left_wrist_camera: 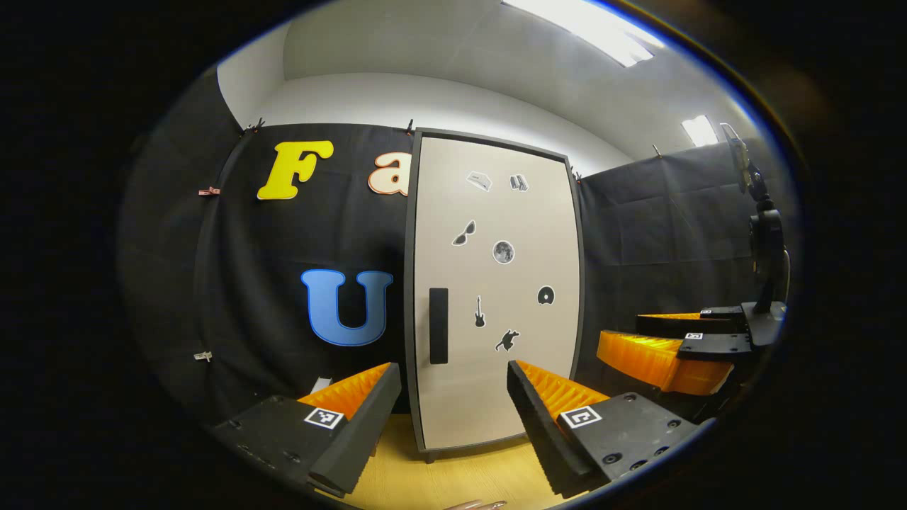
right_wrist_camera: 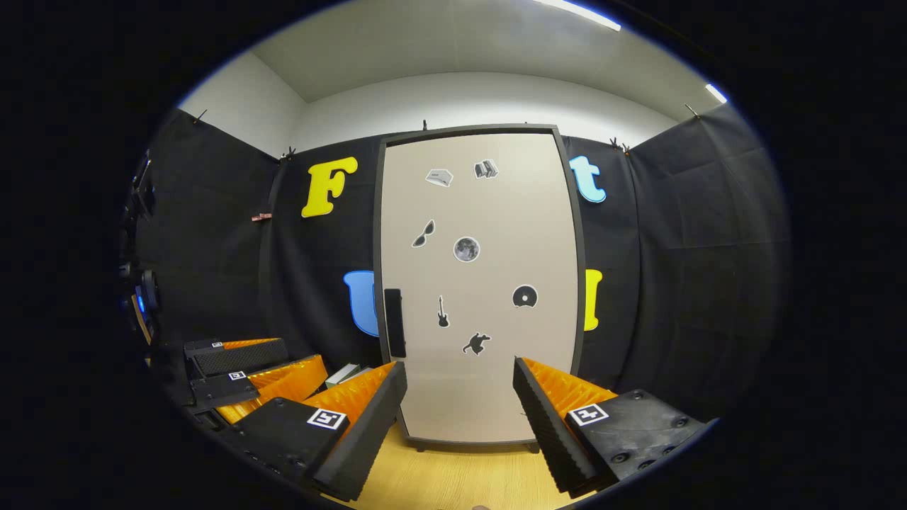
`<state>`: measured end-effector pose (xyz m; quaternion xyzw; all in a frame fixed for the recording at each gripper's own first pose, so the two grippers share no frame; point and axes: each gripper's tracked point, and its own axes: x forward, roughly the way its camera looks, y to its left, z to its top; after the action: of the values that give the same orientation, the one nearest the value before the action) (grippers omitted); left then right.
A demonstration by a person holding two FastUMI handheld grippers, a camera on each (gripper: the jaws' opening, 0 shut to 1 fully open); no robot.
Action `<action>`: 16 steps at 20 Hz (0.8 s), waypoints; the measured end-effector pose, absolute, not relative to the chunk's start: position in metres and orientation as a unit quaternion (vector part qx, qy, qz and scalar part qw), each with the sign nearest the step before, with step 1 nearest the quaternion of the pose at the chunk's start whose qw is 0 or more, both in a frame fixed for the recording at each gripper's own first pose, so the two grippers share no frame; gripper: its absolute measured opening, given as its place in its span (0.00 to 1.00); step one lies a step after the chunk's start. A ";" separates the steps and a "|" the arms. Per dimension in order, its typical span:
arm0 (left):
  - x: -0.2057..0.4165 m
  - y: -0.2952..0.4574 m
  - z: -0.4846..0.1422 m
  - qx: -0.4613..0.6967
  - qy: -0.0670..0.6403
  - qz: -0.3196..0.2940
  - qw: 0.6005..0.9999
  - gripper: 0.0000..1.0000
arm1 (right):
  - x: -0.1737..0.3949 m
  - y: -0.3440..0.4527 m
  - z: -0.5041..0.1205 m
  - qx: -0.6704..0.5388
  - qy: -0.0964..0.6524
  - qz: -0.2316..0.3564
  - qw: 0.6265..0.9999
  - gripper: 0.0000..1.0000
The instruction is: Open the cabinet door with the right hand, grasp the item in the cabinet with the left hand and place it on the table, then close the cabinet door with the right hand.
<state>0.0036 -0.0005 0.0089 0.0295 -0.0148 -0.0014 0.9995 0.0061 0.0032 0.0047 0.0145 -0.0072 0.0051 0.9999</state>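
Your left gripper (left_wrist_camera: 453,418): fingers spread wide, holding nothing, clear of the cabinet door (left_wrist_camera: 496,297). Your right gripper (right_wrist_camera: 459,418): fingers likewise wide apart, empty. Cabinet door: closed, upright on the tabletop (right_wrist_camera: 439,474), handle (right_wrist_camera: 394,322) at its left edge.

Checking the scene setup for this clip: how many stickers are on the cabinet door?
7 on the cabinet door: two at the top, sunglasses, moon, disc, guitar, animal figure.

Pale wood table (left_wrist_camera: 453,482); closed cabinet (left_wrist_camera: 496,283) stands upright on it, against booth wall.
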 end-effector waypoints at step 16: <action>-0.012 0.016 0.013 0.021 -0.021 0.009 1.000 0.95 | 0.017 0.022 0.008 0.016 -0.019 0.022 0.999 0.98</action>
<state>-0.0118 0.0162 0.0130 0.0215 -0.0210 0.0094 0.9995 0.0169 0.0216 0.0077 0.0162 -0.0188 0.0218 0.9995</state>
